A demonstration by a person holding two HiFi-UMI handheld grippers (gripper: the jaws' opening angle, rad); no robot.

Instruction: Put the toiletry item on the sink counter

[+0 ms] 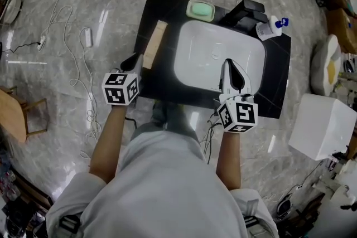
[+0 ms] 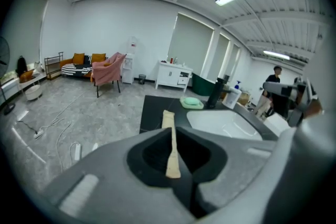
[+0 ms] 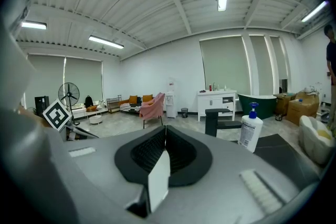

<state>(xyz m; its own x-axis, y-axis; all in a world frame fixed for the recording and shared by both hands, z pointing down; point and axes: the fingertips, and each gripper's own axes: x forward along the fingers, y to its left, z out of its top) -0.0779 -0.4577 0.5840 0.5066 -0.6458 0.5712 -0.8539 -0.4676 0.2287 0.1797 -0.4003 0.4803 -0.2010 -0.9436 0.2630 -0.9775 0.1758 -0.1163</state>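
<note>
A pale wooden toiletry stick (image 1: 154, 43) lies lengthwise on the left strip of the black sink counter (image 1: 162, 83), beside the white basin (image 1: 217, 56). My left gripper (image 1: 135, 58) is at the stick's near end. In the left gripper view the stick (image 2: 168, 118) runs from the counter back between the jaws of the left gripper (image 2: 172, 131), which stand close against it on both sides. My right gripper (image 1: 228, 62) hovers over the basin's near right part. In its own view the right gripper (image 3: 165, 131) has its jaws together with nothing between them.
A green soap dish (image 1: 201, 10), a black faucet (image 1: 245, 10) and a white pump bottle (image 1: 269, 28) stand along the counter's far side. Cables (image 1: 83, 75) trail over the marble floor at left. A white box (image 1: 322, 126) sits at right, a wooden chair (image 1: 17, 114) at far left.
</note>
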